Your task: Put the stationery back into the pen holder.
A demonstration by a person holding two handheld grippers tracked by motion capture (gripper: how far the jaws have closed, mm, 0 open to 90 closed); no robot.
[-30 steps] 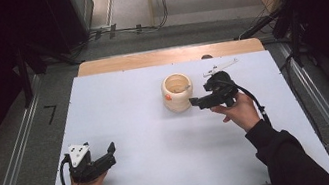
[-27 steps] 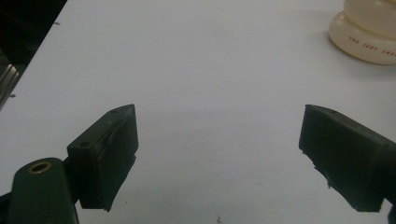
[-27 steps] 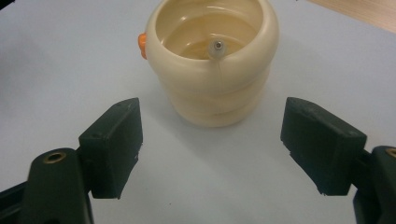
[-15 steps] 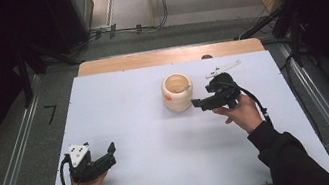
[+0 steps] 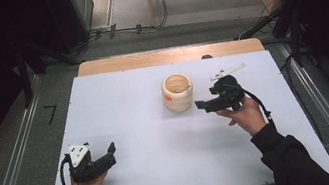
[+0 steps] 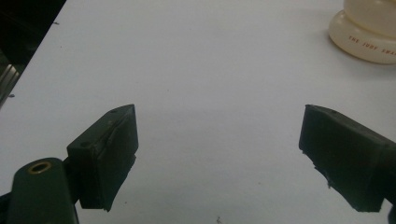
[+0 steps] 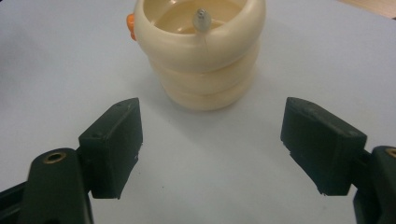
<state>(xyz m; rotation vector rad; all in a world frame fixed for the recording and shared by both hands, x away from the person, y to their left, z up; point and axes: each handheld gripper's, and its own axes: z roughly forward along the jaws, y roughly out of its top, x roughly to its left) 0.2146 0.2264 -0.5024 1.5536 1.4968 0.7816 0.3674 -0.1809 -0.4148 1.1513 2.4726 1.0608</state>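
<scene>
A cream ribbed round container [image 5: 177,92] stands on the white table [image 5: 160,139], right of centre toward the back. In the right gripper view the container [image 7: 201,51] has three bulging rings, an orange tab on one side and a small metal pin in its hollow. My right gripper [image 5: 201,104] is open, just right of the container, jaws pointing at it; between the right gripper [image 7: 210,149] jaws lies bare table. My left gripper [image 5: 110,151] rests open at the near left, far from the container [image 6: 366,30].
A thin white strip [image 5: 228,70] lies on the table behind my right hand. A wooden edge [image 5: 169,56] runs along the table's far side. Metal rails [image 5: 10,169] flank the table, and cables lie on the floor beyond.
The right gripper has drifted slightly nearer the container; the left hand has not moved.
</scene>
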